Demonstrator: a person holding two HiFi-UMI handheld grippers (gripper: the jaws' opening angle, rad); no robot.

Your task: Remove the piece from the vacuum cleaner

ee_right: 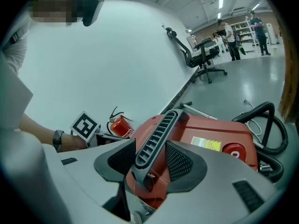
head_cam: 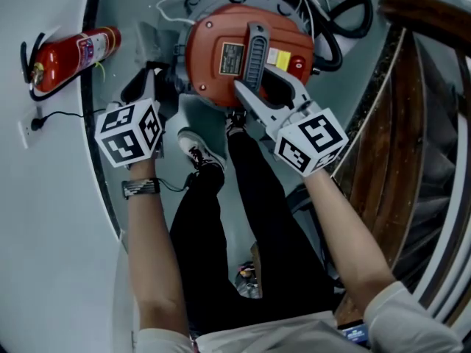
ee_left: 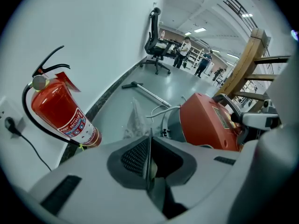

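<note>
The red vacuum cleaner (head_cam: 221, 57) stands on the floor ahead of me. My right gripper (head_cam: 259, 85) straddles the near end of its dark ribbed carry handle (head_cam: 255, 54). In the right gripper view the handle (ee_right: 156, 136) fills the gap between both pads, so my right gripper (ee_right: 152, 160) is shut on it. My left gripper (head_cam: 163, 76) sits at the vacuum's left side. In its own view the left gripper (ee_left: 149, 155) has its pads together on a thin clear plastic sheet (ee_left: 136, 120). The vacuum body (ee_left: 210, 120) lies to the right of it.
A red fire extinguisher (head_cam: 70, 57) lies by the wall on the left, near a wall socket (head_cam: 29, 127). The black hose (head_cam: 331, 20) coils behind the vacuum. Wooden stairs (head_cam: 397, 123) rise on the right. My legs and a shoe (head_cam: 199, 153) are close to the vacuum. A wand (ee_left: 149, 93) lies further off.
</note>
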